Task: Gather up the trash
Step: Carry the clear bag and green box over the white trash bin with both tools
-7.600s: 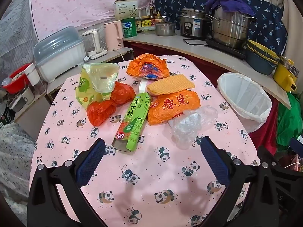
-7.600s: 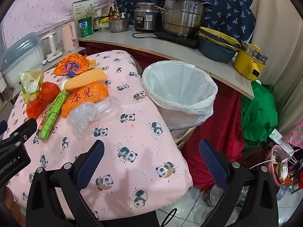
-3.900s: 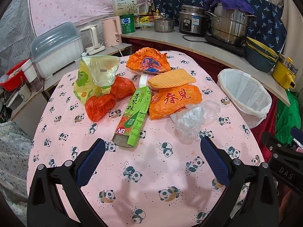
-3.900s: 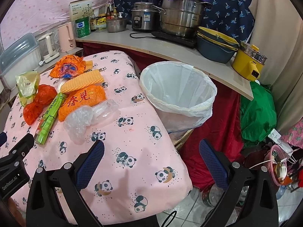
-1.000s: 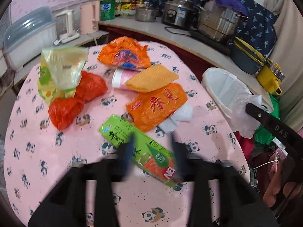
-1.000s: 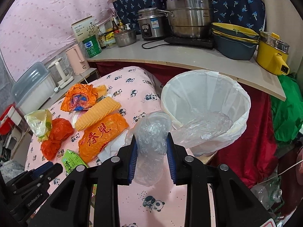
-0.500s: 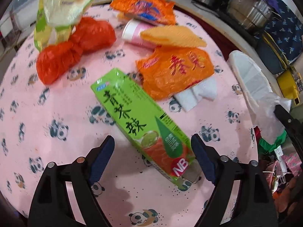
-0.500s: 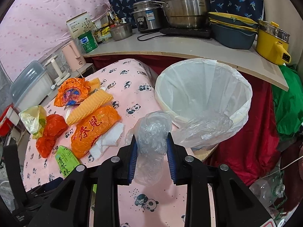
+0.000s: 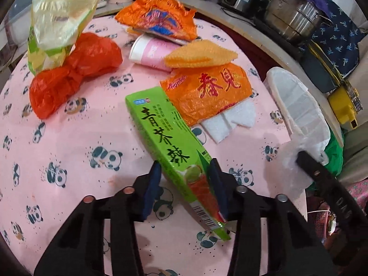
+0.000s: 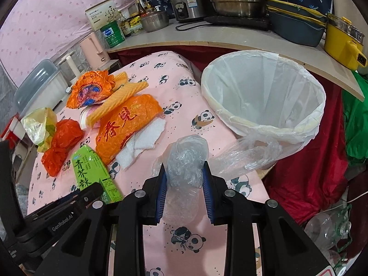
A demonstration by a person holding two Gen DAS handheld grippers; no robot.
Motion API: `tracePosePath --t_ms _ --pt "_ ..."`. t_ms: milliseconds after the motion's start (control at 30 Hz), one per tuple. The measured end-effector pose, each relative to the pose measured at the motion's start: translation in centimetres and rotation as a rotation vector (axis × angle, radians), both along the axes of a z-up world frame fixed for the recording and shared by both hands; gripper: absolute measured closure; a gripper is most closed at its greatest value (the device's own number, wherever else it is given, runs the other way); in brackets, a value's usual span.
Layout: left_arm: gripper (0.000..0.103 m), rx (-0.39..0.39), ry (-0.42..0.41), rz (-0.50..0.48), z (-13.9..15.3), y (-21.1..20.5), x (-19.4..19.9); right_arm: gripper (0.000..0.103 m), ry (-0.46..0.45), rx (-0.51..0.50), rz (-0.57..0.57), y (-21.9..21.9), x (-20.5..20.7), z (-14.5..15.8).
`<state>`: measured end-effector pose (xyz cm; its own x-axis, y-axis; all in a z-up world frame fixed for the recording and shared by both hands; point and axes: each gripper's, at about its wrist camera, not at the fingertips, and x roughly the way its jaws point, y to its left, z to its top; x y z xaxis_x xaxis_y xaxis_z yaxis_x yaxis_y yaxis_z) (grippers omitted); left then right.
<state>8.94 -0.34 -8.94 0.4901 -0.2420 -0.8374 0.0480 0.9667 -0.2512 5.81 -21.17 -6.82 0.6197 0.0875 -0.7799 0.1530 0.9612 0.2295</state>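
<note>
Left gripper (image 9: 185, 172) closing on the green carton (image 9: 171, 142), which lies aslant on the panda-print surface (image 9: 69, 151), its near end between the two pads. The left pad looks just short of the carton's edge, the right pad against it; full contact cannot be confirmed. To grip well, the jaws should finish closing squarely across the carton's narrow width, near its printed end, so that the long box does not swing when lifted. The gripper points steeply down at the surface.

Right gripper (image 10: 184, 184) narrowly closed on a crumpled clear plastic bag (image 10: 184, 161), a loose tail of film trailing right toward the white-lined bin (image 10: 264, 96). The gripper tilts downward, near the bin's rim but not yet over its mouth; it should be carried above the opening before release, so that the tail falls inside.

Remaining trash, far left on the surface: orange wrapper (image 9: 204, 92), red bag (image 9: 73, 73), paper cup (image 9: 149, 51), white tissue (image 9: 230, 119).
</note>
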Motion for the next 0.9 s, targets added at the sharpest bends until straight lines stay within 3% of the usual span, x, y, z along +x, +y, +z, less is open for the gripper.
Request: tracePosePath --t_ms 333,533,700,900 --pt "0.067 -0.049 0.012 -0.056 -0.2 -1.7 0.2 0.075 0.035 0.0 0.08 2.9 -0.2 -1.4" --pt "0.072 -0.096 0.04 -0.059 -0.5 -2.5 1.0 0.075 0.046 0.03 0.077 2.0 -0.3 -1.9" --pt "0.08 -0.072 0.004 -0.1 0.5 -3.2 0.5 0.075 0.043 0.028 0.078 2.0 -0.4 -1.7" --pt "0.082 -0.028 -0.035 -0.14 2.2 -3.9 -0.4 0.075 -0.011 -0.002 0.055 1.2 -1.0 0.5"
